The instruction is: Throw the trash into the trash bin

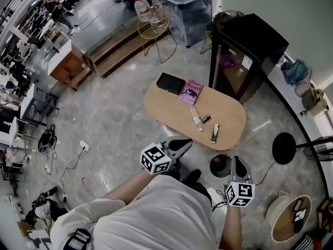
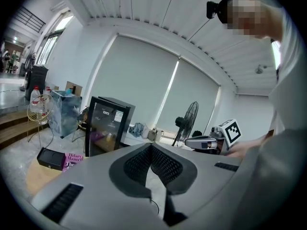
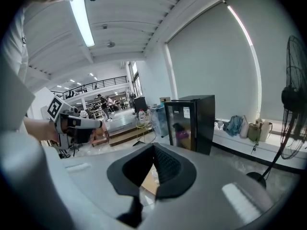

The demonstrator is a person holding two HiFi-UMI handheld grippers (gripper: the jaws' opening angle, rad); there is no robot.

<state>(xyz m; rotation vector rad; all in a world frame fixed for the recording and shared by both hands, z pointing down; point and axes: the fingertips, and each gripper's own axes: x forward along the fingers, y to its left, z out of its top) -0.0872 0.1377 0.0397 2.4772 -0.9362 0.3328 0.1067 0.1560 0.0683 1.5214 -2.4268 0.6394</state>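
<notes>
An oval wooden table [image 1: 166,111] holds a clear plastic bottle [image 1: 196,119], a small dark wrapper [image 1: 206,119] and a slim tube-like piece [image 1: 214,133]. A small round black bin [image 1: 220,165] stands on the floor by the table's near edge. My left gripper [image 1: 188,141] hovers just short of that edge, its jaws shut and empty [image 2: 151,144]. Beside the bin, my right gripper [image 1: 237,159] is also shut with nothing in it [image 3: 154,144]. Both point toward the table and slightly down.
A black box [image 1: 170,82] and a pink book [image 1: 190,91] lie at the table's far end. A black glass-door cabinet [image 1: 244,53] stands behind the table. A fan base [image 1: 285,148], a round basket [image 1: 289,217] and floor cables [image 1: 78,160] lie around.
</notes>
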